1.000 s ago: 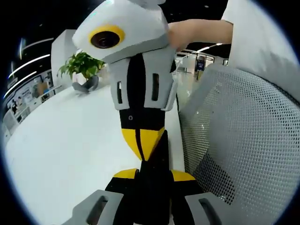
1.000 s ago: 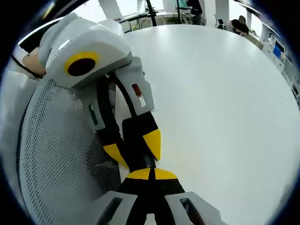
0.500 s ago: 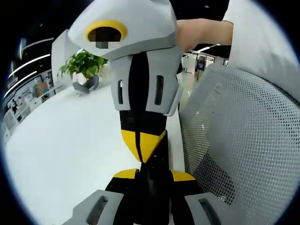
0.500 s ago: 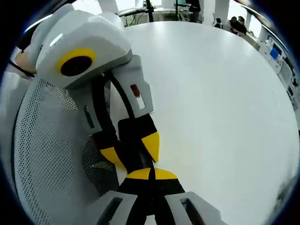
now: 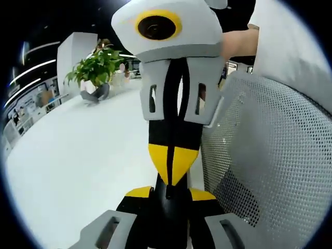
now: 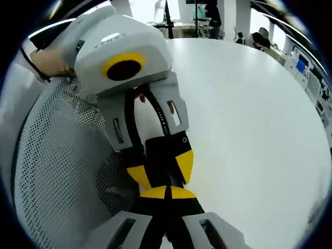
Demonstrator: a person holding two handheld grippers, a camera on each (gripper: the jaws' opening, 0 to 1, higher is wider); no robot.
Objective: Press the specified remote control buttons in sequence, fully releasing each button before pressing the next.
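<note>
A slim black remote control [image 5: 167, 207] stands between the yellow pads of my left gripper [image 5: 170, 194], which is shut on it. I see it nearly end-on, so its buttons are hidden. My right gripper [image 5: 173, 165] comes down from the top of the left gripper view, jaws shut, its yellow tip on the remote's upper end. In the right gripper view my right gripper [image 6: 166, 193] is shut, its tip against the remote control [image 6: 162, 162], which sits in the left gripper [image 6: 161, 168]. A person's hand [image 5: 239, 42] holds the right gripper.
A wide white table [image 6: 249, 119] lies under both grippers. A grey mesh chair back [image 5: 270, 166] stands close on the right, seen as the mesh chair back [image 6: 57, 176] in the right gripper view. A potted plant [image 5: 96, 70] sits at the table's far end. People [image 6: 262, 36] are far behind.
The right gripper has swung to stand straighter over the remote, and its body has shifted right in the left gripper view. Its tip stays at the remote's end. The left gripper keeps its hold.
</note>
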